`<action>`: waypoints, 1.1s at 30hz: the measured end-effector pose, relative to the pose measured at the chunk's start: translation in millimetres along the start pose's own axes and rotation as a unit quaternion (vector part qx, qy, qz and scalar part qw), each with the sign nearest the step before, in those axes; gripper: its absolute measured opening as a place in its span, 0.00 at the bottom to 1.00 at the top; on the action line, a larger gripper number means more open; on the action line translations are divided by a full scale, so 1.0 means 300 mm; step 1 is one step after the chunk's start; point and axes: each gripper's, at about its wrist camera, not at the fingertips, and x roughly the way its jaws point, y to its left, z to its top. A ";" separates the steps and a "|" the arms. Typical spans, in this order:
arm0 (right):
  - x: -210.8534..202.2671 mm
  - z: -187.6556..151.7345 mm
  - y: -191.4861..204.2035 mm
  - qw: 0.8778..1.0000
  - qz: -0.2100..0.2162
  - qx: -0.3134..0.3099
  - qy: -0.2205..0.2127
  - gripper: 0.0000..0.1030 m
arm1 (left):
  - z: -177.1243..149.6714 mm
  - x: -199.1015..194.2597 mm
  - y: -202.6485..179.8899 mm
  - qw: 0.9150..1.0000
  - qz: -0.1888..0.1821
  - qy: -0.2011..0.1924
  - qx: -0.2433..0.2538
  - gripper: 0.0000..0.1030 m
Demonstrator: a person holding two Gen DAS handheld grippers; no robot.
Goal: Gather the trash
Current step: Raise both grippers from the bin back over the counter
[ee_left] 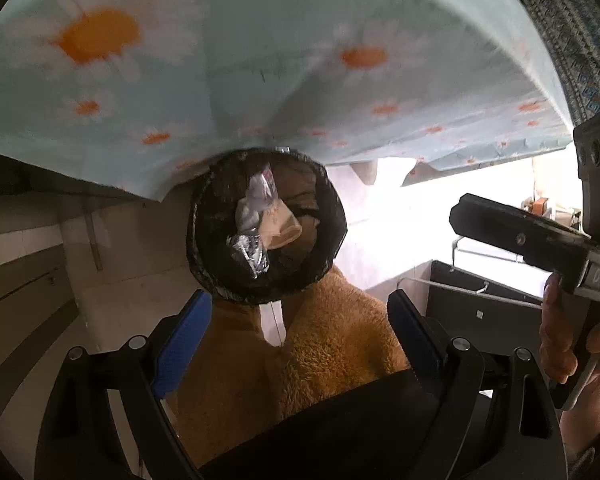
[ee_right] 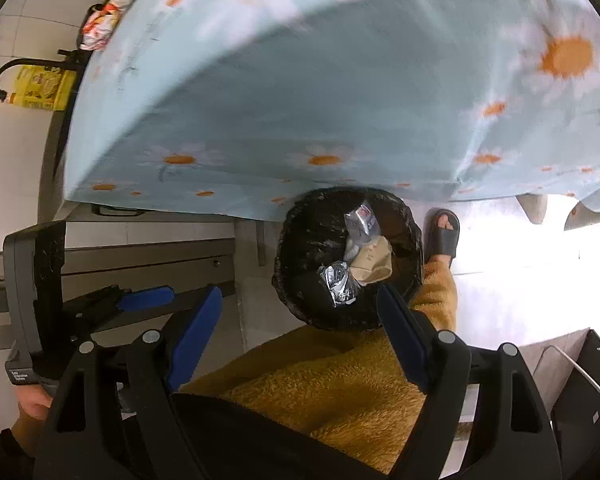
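Observation:
A round bin lined with a black bag [ee_left: 300,200] [ee_right: 304,248] stands on the floor by the table's edge. Inside lie a crumpled foil wrapper [ee_left: 250,254] [ee_right: 340,282], a tan paper cup or bag [ee_left: 284,230] [ee_right: 374,266] and a clear plastic wrapper [ee_left: 260,192] [ee_right: 362,218]. My left gripper [ee_left: 300,332] is open and empty above the bin. My right gripper [ee_right: 300,332] is open and empty above the bin too. The right gripper also shows in the left wrist view [ee_left: 540,240], and the left gripper in the right wrist view [ee_right: 112,304].
A table with a light blue daisy cloth [ee_left: 260,60] [ee_right: 300,80] overhangs the bin. The person's orange fleece legs [ee_left: 320,352] [ee_right: 340,380] and sandalled foot [ee_right: 442,236] are beside it. A dark box [ee_left: 480,300] [ee_right: 580,392] stands to the right. Yellow bags [ee_right: 40,88] lie on the floor at left.

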 end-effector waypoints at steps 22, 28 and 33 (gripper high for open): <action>-0.379 0.067 0.210 0.985 -0.044 -0.116 -0.122 0.77 | 0.066 -0.490 -0.068 0.986 0.026 -0.153 0.056 0.84; -0.451 0.129 0.220 0.972 -0.086 -0.152 -0.158 0.77 | 0.129 -0.594 -0.054 0.978 0.046 -0.192 0.060 0.84; -0.493 0.202 0.211 0.966 -0.100 -0.163 -0.175 0.77 | 0.183 -0.640 -0.066 0.972 0.065 -0.213 0.072 0.84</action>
